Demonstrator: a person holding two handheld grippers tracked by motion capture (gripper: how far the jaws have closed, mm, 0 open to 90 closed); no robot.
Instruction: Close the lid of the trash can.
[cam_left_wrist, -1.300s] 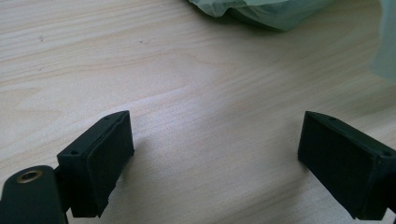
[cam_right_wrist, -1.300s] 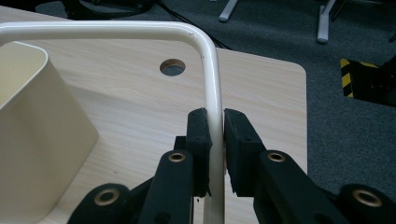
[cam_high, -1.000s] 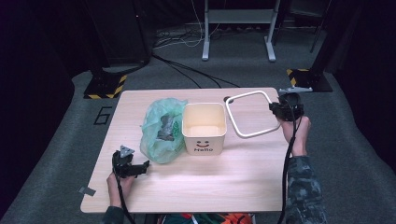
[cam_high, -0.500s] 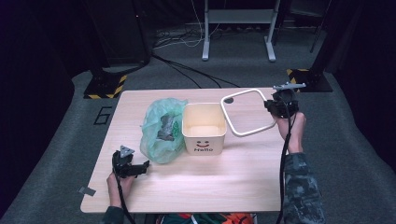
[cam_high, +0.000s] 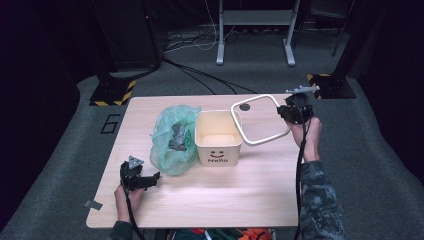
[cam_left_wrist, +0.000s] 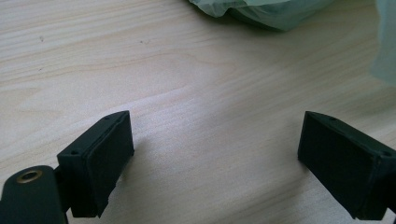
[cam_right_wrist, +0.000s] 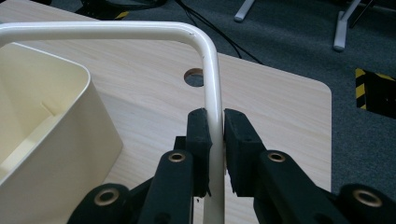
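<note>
White frame (cam_right_wrist: 212, 70) clamped in right gripper (cam_right_wrist: 217, 128) at two o'clock of cream bin (cam_high: 218, 137); left gripper (cam_left_wrist: 215, 154) gaping, empty, at seven o'clock.

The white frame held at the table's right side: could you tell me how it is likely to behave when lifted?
The white frame probably stays stiff: it keeps its square shape while the right gripper grips one side. Its glossy round tube may slip or swivel between the pads.
</note>
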